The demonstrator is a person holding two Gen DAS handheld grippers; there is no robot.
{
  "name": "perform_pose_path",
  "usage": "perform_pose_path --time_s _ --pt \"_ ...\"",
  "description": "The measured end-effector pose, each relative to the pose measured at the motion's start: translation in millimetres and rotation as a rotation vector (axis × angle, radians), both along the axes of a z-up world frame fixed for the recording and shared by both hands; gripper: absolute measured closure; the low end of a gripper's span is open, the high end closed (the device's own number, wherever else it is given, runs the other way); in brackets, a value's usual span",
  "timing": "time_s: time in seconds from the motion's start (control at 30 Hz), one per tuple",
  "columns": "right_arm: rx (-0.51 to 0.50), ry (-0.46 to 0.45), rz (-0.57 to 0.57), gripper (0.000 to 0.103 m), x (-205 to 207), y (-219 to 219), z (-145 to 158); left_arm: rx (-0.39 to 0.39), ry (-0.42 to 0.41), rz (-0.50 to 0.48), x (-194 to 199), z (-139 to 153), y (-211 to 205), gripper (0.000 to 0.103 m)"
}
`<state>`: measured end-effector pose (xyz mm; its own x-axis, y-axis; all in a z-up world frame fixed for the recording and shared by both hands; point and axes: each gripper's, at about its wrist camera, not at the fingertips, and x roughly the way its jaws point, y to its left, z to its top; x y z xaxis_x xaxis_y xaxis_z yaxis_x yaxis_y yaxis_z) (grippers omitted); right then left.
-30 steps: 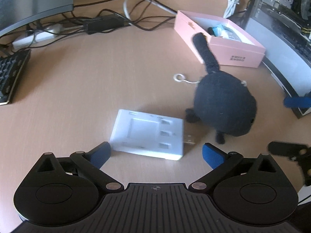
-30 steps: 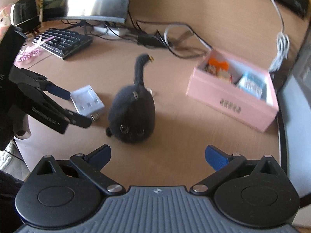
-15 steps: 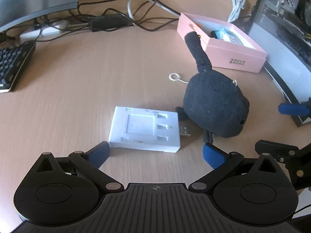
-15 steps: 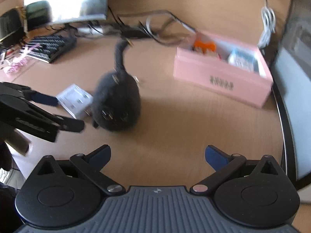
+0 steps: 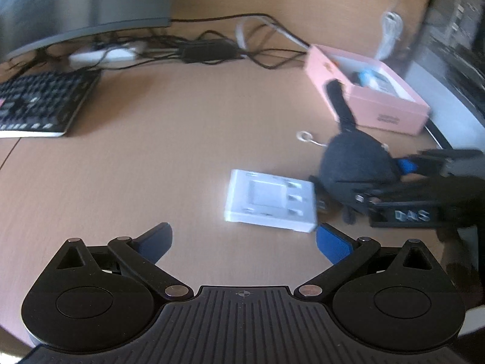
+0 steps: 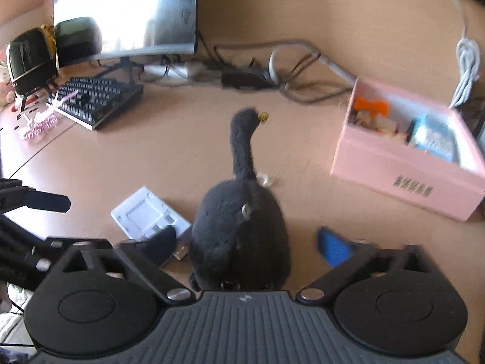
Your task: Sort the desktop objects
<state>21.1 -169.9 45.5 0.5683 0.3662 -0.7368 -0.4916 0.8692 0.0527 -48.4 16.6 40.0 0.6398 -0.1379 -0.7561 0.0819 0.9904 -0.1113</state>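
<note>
A black plush toy with a long tail lies on the wooden desk. My right gripper is open, with one finger on each side of the plush; in the left wrist view it reaches in from the right around the plush. A white flat USB device lies left of the plush. My left gripper is open and empty, just short of the white device. An open pink box holding small items stands to the right.
A black keyboard lies at the left. A monitor and a tangle of cables sit at the back. A computer case stands at the far right, behind the box.
My right gripper has moved forward until its fingers straddle the plush toy. My left gripper has drawn back and left a little from the white device.
</note>
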Motion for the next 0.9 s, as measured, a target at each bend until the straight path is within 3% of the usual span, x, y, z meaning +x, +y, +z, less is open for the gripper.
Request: perform_pose_path --time_s 0.17,0.37,0.47,0.63,0.9 --pt "-0.126 -0.067 -0.107 0.037 -4 -15 -1 0.052 -0.006 -0.071 10 -6 -24 0.0" --pt "-0.104 -0.017 -0.25 0.036 -13 -66 0 0.105 -0.01 -0.081 32 -10 -42 0.0" --pt "-0.108 -0.01 -0.29 0.03 -19 -78 -4 0.116 0.002 -0.085 40 -15 -46 0.0" --pt "-0.113 -0.022 -0.298 0.018 -28 -80 -5 0.123 0.008 -0.113 42 -18 -47 0.0" --pt "-0.142 -0.001 -0.282 0.014 -31 -72 -11 0.133 0.033 -0.158 33 -22 -37 0.0"
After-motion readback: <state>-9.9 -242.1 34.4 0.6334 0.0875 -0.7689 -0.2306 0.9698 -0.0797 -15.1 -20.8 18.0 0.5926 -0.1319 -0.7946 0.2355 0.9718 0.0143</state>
